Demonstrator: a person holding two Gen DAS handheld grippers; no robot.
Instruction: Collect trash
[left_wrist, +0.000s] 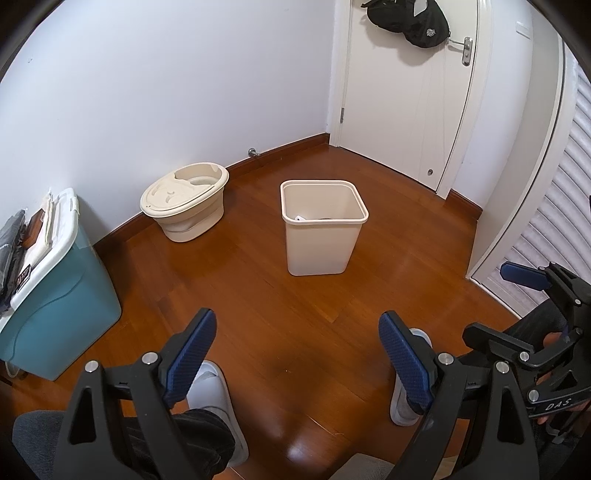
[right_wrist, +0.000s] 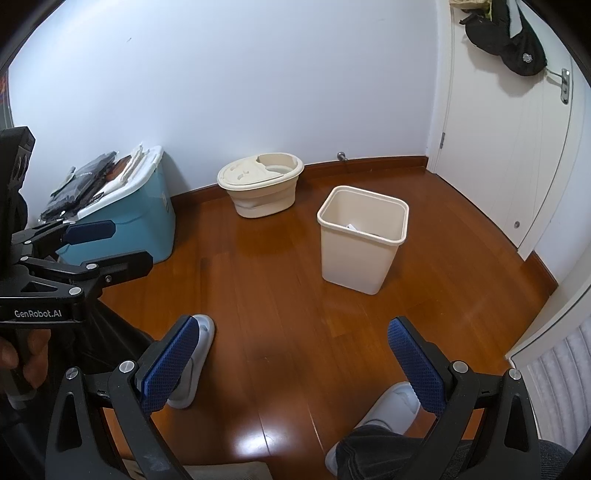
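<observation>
far left: teal storage box with a white lid against the wall, dark folded items and pale cloths stacked on top. next along the wall, a cream oval mop bucket sitting on the floor by the baseboard. centre of the wood floor: cream square trash bin, upright, standing apart from both the bucket and the door. a scrap of white trash lies at the bottom of the bin, plus something darker beside it that i can't make out. right of that, a white door with a black bag hanging near its handle, then white louvered panels at the far right edge. left gripper: jaws spread wide, nothing between the blue pads, just floor. right gripper: same, jaws released and wide apart, empty. both angled down at the floor, side by side, well short of the bin. below them, the person's 2 feet in pale grey slippers, dark trouser legs visible. a hand grips the left gripper's handle in the right wrist view.
</observation>
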